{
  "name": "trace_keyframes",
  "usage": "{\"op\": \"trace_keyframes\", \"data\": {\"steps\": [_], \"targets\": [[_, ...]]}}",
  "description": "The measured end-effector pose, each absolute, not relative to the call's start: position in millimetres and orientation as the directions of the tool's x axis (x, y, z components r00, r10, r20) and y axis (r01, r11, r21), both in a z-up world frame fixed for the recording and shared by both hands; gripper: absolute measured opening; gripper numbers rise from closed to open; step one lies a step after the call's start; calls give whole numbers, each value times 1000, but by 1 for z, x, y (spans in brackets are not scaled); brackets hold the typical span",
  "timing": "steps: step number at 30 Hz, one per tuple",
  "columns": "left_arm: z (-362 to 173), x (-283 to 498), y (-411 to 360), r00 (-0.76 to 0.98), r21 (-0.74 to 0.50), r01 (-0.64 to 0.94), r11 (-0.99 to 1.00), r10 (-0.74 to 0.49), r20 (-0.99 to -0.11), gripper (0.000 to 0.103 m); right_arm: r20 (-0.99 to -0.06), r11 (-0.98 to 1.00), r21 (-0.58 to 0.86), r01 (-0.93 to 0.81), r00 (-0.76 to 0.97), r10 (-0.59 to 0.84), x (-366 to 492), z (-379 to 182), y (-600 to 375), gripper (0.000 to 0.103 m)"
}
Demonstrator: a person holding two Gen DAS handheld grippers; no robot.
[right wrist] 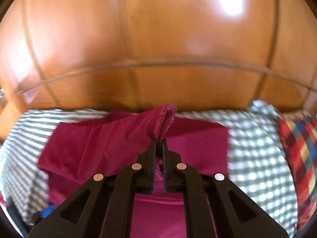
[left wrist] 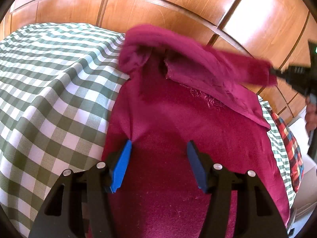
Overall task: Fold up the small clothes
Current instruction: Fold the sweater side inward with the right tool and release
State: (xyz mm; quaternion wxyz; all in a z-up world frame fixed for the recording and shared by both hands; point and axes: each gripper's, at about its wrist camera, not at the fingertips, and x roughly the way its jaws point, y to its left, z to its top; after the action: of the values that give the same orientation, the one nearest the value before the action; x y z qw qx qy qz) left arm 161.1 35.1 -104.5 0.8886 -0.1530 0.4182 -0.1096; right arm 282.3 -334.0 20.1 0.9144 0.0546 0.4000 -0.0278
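Observation:
A magenta garment [left wrist: 178,119] lies spread on a green-and-white checked cloth [left wrist: 49,83]. My left gripper [left wrist: 159,144] is open, its blue pads [left wrist: 120,166] hovering over the garment's near part, holding nothing. My right gripper [right wrist: 158,142] is shut on a hemmed edge of the garment [right wrist: 164,119] and lifts that part off the surface; the fabric trails down to the left [right wrist: 111,140]. In the left wrist view the right gripper [left wrist: 277,72] shows at the right edge, with the lifted sleeve-like part stretched toward it.
Glossy wooden panelling [left wrist: 178,6] rises behind the surface. A red, blue and yellow plaid cloth [right wrist: 299,154] lies at the right end of the checked cloth; it also shows in the left wrist view [left wrist: 289,144].

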Motion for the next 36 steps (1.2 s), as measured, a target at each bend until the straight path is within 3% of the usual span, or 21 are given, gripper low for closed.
{"op": "trace_keyframes", "data": {"steps": [8, 12, 18, 21, 22, 23, 24, 31, 36], "targets": [[-100, 166, 27, 603, -333, 61, 941, -300, -739, 57, -813, 967, 136, 216, 583, -15, 273, -44, -381, 5], [-87, 171, 29, 576, -300, 24, 954, -258, -776, 47, -804, 953, 208, 219, 594, 39, 269, -43, -388, 5], [-46, 184, 29, 650, -313, 66, 948, -279, -707, 50, -808, 953, 198, 228, 588, 27, 265, -42, -392, 5], [-26, 199, 22, 687, -301, 95, 949, -281, -670, 58, -778, 962, 161, 222, 628, -15, 253, -25, -393, 5], [-22, 204, 21, 696, -293, 102, 951, -278, -662, 59, -762, 964, 153, 218, 647, -25, 248, -17, -392, 17], [-19, 209, 19, 703, -280, 105, 954, -271, -658, 59, -752, 964, 159, 212, 659, -21, 246, -13, -390, 41], [-17, 216, 17, 707, -273, 107, 956, -266, -655, 59, -734, 964, 173, 202, 679, -10, 244, -7, -387, 55], [-16, 257, -1, 710, -237, 116, 964, -248, -659, 57, -739, 983, 124, 134, 673, 2, 280, -12, -348, 56], [-51, 280, -11, 662, -172, 82, 982, -182, -727, 55, -802, 988, 25, 149, 594, -69, 301, -70, -342, 56]]}}
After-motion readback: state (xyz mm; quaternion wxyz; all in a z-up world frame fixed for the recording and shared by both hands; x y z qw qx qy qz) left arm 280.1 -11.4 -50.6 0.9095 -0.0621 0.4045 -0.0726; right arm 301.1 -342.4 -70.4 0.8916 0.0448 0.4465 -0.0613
